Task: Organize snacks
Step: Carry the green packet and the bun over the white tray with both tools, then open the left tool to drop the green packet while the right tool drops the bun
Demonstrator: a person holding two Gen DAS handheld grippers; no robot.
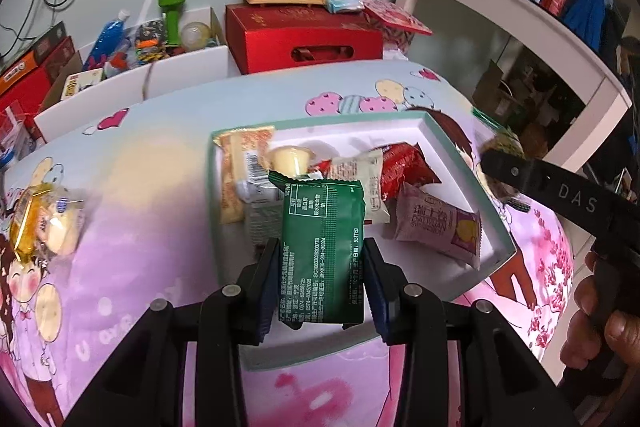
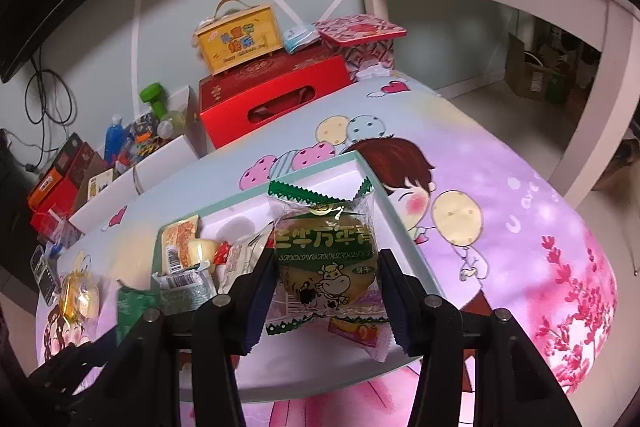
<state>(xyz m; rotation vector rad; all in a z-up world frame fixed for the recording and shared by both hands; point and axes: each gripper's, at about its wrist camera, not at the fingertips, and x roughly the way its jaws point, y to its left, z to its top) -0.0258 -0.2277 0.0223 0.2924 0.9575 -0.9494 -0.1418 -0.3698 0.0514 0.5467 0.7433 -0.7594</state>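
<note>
- Left tool [image 1: 320,283]: clamped on green packet [image 1: 322,251], held upright over near edge of tray [image 1: 472,163].
- Right tool [image 2: 328,287]: clamped on clear cookie pack w/ green trim [image 2: 326,259], above tray's right part.
- Tray: white inside, teal rim, sits on cartoon-print desk [image 1: 160,187]; holds several snacks already, incl. purple-white pack [image 1: 436,223] at 3 o'clock, red pack [image 1: 404,167] at 1, jelly cup [image 1: 290,159] at 11.
- Yellow-wrapped snack [image 1: 44,223] lies on desk at 9 o'clock, well apart from tray.
- Red box [image 1: 304,39] at 12, beyond desk.
</note>
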